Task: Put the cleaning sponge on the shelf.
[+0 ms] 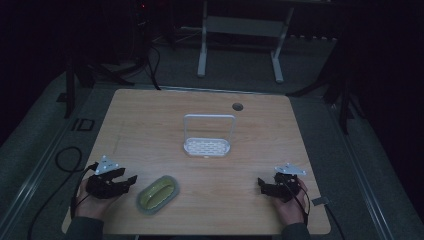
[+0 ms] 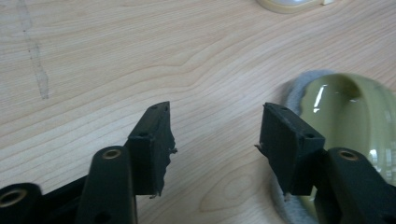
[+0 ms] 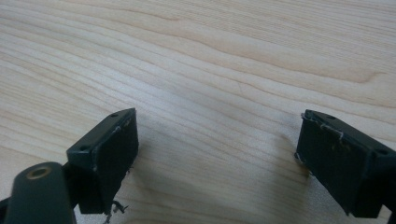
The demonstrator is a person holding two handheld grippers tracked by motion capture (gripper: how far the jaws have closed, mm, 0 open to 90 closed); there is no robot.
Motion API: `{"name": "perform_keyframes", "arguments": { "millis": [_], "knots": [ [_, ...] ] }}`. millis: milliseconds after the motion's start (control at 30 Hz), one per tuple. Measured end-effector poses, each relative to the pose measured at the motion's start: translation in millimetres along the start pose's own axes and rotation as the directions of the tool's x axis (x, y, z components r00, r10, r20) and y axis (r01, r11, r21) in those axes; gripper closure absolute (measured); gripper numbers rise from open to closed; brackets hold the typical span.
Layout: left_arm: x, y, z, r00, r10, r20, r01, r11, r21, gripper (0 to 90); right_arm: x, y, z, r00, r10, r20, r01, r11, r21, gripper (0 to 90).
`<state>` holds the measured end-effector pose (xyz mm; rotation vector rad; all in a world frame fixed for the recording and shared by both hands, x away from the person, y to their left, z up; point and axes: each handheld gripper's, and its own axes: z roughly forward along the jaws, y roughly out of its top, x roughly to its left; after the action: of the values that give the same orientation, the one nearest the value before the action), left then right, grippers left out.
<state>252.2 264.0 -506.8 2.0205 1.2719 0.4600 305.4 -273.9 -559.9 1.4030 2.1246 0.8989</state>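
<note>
L gripper agape beside green dish; R gripper agape.

Your left hand rests at the near left corner of the surface, wrapped around the left tool, whose jaws point inward toward the surface's middle. In the left gripper view those jaws stand apart with bare wood grain between them (nothing gripped). Your right hand sits at the near right corner of the surface, holding the right tool with its jaws aimed inward too, facing the left one across the near edge. The right gripper view shows its jaws spread wide, low over the surface. Both sleeves enter from the near edge.
</note>
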Motion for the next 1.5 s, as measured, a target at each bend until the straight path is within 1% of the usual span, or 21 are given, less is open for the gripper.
{"name": "perform_keyframes", "arguments": {
  "millis": [100, 200, 267, 433, 533, 667, 833, 900, 1000, 1167, 1333, 1400, 1500],
  "knots": [
    [-4.6, 5.9, -2.6, 0.9999, 0.014, 0.009, -0.014, 0.9998, 0.014, 46.4, 0.0, -0.1, -0.1, 1.0, 0.001, 0.0, -0.001, 1.0, 0.0, 12.5],
    [-6.4, 8.3, -3.1, 0.9998, 0.018, 0.008, -0.018, 0.9995, 0.027, 46.3, 0.1, -0.1, -0.2, 1.0, 0.002, 0.001, -0.002, 1.0, 0.0, 12.5],
    [-6.8, 9.6, -1.3, 0.9999, 0.012, 0.003, -0.012, 0.9986, 0.052, 46.0, 0.2, -0.2, -0.2, 1.0, 0.002, 0.001, -0.002, 1.0, 0.0, 12.5],
    [-8.1, 11.5, -2.4, 0.9999, 0.009, 0.009, -0.01, 0.996, 0.088, 46.3, 0.3, -0.2, -0.2, 1.0, 0.001, 0.001, -0.001, 1.0, 0.001, 12.3],
    [-9.2, 13.7, -5.5, 0.9999, 0.011, 0.009, -0.011, 0.9944, 0.105, 48.0, 0.3, -0.2, -0.2, 1.0, 0.001, 0.001, -0.001, 1.0, 0.001, 12.3],
    [-12.0, 17.3, -8.3, 0.9993, 0.029, 0.023, -0.032, 0.9903, 0.135, 51.5, 0.5, -0.3, -0.3, 1.0, 0.003, 0.001, -0.003, 1.0, 0.001, 12.3],
    [-17.7, 24.1, -8.7, 0.9984, 0.048, 0.031, -0.053, 0.9834, 0.174, 52.0, 0.5, -0.3, -0.3, 1.0, 0.002, 0.002, -0.002, 1.0, 0.001, 12.3],
    [-20.6, 28.7, -6.9, 0.9974, 0.062, 0.036, -0.068, 0.9783, 0.196, 52.0, 0.5, -0.3, -0.3, 1.0, 0.002, 0.002, -0.002, 1.0, 0.001, 12.3],
    [-24.1, 34.6, -5.8, 0.997, 0.063, 0.045, -0.071, 0.9759, 0.206, 51.7, 0.5, -0.3, -0.3, 1.0, 0.002, 0.002, -0.002, 1.0, 0.001, 12.4],
    [-28.8, 42.6, -5.6, 0.9946, 0.081, 0.064, -0.093, 0.9709, 0.221, 51.3, 0.5, -0.3, -0.3, 1.0, 0.002, 0.003, -0.002, 1.0, 0.001, 12.4],
    [-35.1, 50.6, -3.9, 0.99, 0.109, 0.089, -0.128, 0.9601, 0.249, 51.9, 0.8, -0.4, -0.3, 1.0, 0.005, 0.004, -0.005, 1.0, 0.0, 12.4],
    [-39.4, 54.1, -2.9, 0.9871, 0.124, 0.101, -0.147, 0.9541, 0.261, 51.8, 0.8, -0.5, -0.4, 1.0, 0.005, 0.004, -0.005, 1.0, 0.001, 12.4],
    [-44.6, 58.8, -2.5, 0.9833, 0.139, 0.118, -0.166, 0.9497, 0.266, 51.7, 0.9, -0.5, -0.4, 1.0, 0.006, 0.004, -0.006, 1.0, 0.001, 12.4]
  ]
}}
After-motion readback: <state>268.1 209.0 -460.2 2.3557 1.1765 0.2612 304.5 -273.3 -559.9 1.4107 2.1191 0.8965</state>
